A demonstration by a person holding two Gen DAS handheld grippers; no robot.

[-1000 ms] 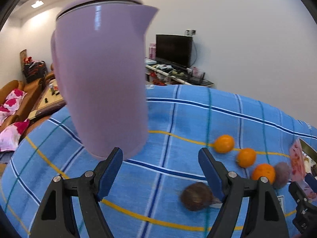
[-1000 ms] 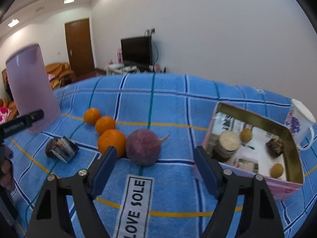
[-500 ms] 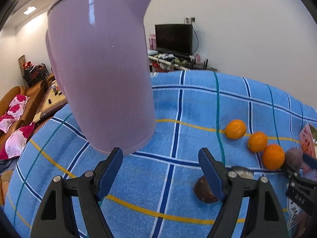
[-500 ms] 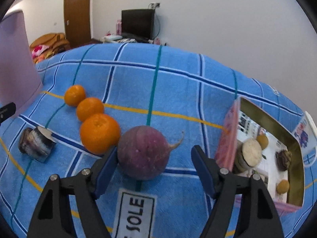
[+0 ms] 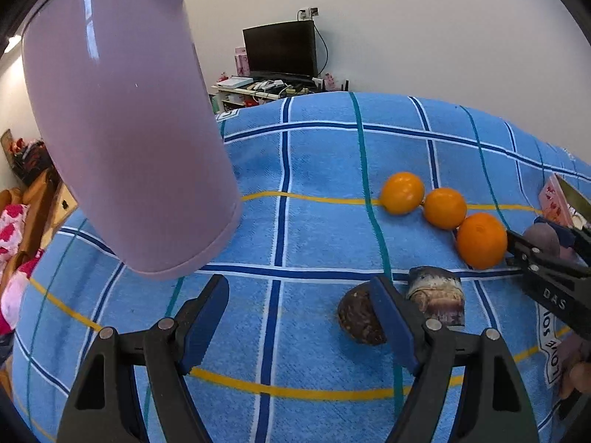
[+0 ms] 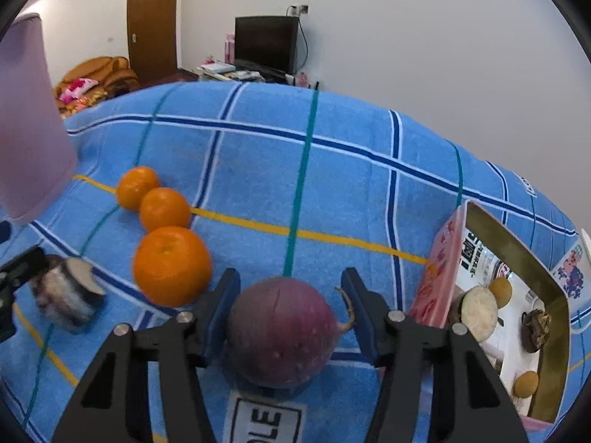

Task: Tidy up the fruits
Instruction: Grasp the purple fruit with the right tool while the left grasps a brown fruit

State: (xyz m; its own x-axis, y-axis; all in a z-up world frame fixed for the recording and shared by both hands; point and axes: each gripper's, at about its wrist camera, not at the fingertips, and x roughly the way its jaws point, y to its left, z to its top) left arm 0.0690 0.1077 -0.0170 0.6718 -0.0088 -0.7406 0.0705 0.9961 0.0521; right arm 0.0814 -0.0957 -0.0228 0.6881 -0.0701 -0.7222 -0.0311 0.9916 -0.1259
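A round purple fruit (image 6: 282, 332) lies on the blue checked cloth between the open jaws of my right gripper (image 6: 290, 304); the left pad looks close to it, touching cannot be told. Three oranges (image 6: 171, 264) (image 6: 165, 209) (image 6: 136, 192) lie in a row to its left, also in the left wrist view (image 5: 480, 240). My left gripper (image 5: 301, 319) is open and empty above the cloth. A brown cut piece (image 5: 360, 319) sits by its right finger, with a second cut piece (image 5: 437, 295) beside it.
A tall lilac kettle (image 5: 125, 140) stands close at the left. A pink tin box (image 6: 443, 269) with small fruits and a cut slice stands at the right, a printed mug (image 6: 572, 269) behind it. A "LOVE SOLE" label (image 6: 266, 421) lies under the right gripper.
My right gripper has moved forward and down, so the purple fruit now sits between its jaws. My left gripper has moved forward and right, toward the brown cut pieces.
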